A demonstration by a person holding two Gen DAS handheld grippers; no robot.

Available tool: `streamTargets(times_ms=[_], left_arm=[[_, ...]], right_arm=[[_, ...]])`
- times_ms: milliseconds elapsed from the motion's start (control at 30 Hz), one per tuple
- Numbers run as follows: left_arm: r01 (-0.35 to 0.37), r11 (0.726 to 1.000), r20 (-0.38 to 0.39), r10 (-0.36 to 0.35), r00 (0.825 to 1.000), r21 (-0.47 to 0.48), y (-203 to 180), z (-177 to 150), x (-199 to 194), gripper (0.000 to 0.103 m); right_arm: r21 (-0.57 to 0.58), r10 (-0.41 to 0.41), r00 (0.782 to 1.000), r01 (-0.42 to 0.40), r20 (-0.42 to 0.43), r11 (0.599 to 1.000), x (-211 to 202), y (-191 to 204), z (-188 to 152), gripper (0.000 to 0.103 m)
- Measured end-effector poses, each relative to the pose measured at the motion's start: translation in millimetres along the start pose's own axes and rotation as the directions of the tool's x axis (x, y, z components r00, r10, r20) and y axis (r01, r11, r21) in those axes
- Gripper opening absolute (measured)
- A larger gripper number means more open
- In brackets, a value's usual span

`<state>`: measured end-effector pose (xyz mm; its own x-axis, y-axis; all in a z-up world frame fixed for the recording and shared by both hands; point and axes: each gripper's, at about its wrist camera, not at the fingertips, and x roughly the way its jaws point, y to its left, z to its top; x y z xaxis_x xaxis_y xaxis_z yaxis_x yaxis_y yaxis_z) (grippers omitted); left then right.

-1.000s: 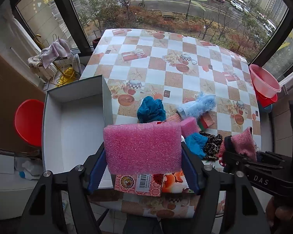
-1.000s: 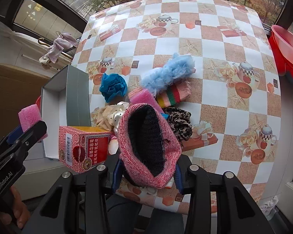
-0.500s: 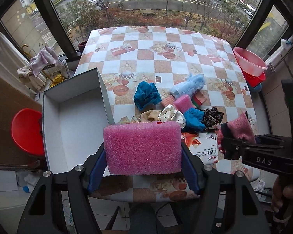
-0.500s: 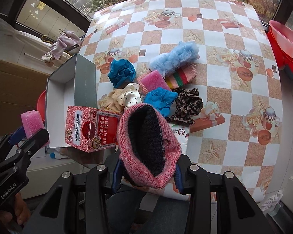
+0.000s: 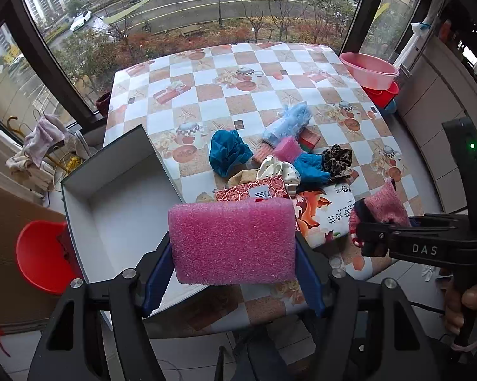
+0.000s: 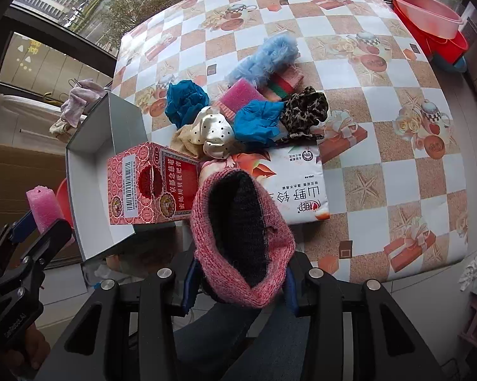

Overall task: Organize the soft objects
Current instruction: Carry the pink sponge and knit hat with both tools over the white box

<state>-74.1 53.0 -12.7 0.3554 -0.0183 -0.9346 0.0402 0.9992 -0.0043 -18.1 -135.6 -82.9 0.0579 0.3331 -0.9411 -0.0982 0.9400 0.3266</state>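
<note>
My left gripper [image 5: 233, 263] is shut on a pink foam block [image 5: 232, 241], which hangs over the near right corner of the open white box [image 5: 117, 209]. My right gripper [image 6: 240, 285] is shut on a pink knitted piece with a dark lining [image 6: 241, 238], held above the table's near edge. Ahead lies a pile of soft things: a teal scrunchie [image 6: 186, 101], a cream dotted one [image 6: 213, 133], a blue cloth [image 6: 259, 120], a leopard scrunchie [image 6: 305, 109], a small pink sponge [image 6: 240, 96] and a light-blue fluffy piece [image 6: 265, 57]. The box is empty inside.
A red carton [image 6: 152, 187] stands between the box and a flat tissue pack [image 6: 301, 187] near the front edge. A pink basin [image 5: 368, 70] sits off the table's far right, a red stool [image 5: 38, 254] left of the box, and a rack with cloths [image 5: 41, 139] beyond.
Both grippers have drawn back toward the table's near edge and rolled, each keeping its hold. The pile and the red carton now lie farther ahead in both views.
</note>
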Motion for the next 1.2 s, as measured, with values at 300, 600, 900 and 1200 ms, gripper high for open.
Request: streamTargets(times_ms=[300,600,900,1200], left_arm=[[0.04,0.999,0.01,-0.04,0.999,0.026,11,-5,1,0.073],[0.06,0.998,0.013,-0.061,0.998,0.028,19,-11,1,0.073],[0.064,0.998,0.018,-0.064,0.998,0.002,32,-16,-1,0.073],[0.041,0.996,0.034,-0.038,0.999,-0.079,60,-23,-5,0.073]], right_arm=[[0.012,0.02,0.998,-0.021,0.053,1.0,-7,20,-12,0.044],[-0.023,0.038,0.993,-0.036,0.113,0.999,-16,40,-23,0.044],[-0.016,0.031,0.987,-0.029,0.161,0.999,-23,46,-27,0.044],[-0.102,0.023,0.987,-0.007,0.156,0.995,-21,74,-24,0.044]])
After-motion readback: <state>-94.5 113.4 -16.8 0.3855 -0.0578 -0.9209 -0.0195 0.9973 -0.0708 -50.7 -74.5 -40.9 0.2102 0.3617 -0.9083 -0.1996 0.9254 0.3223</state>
